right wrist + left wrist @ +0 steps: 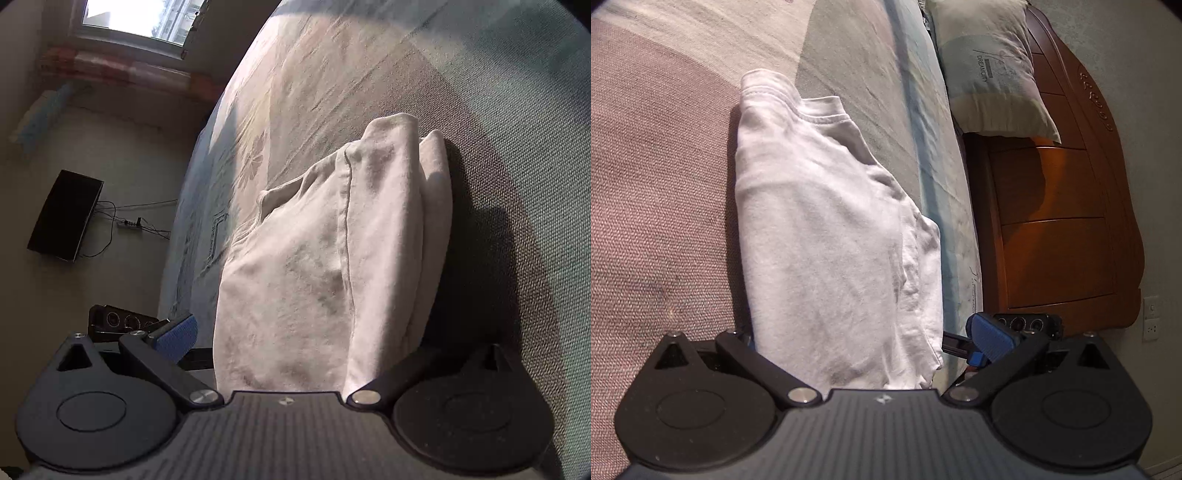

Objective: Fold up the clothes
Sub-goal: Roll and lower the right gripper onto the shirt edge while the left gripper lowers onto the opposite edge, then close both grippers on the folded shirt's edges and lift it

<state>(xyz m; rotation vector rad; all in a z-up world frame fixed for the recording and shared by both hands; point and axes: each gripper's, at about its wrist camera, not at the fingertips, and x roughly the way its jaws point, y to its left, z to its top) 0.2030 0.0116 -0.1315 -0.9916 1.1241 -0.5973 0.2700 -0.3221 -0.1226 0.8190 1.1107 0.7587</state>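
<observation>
Both grippers [864, 354] [291, 354] spread w/ white shirt [831, 240] between (folded), on patterned bedspread [665, 184], headboard [1071, 221] beyond.

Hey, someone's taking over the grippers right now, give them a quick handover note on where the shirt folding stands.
Left gripper: open wide, jaws straddling the near end of the white shirt; one blue pad shows, the other is hidden by cloth.
Right gripper: open wide too, straddling the shirt's other end.
Shirt: on the bed cover, already folded lengthwise into a narrow layered strip, collar at the far end in the left view. Pillow lies by the headboard.
Left: probably close both grippers, then fold the strip crosswise and smooth it.
</observation>
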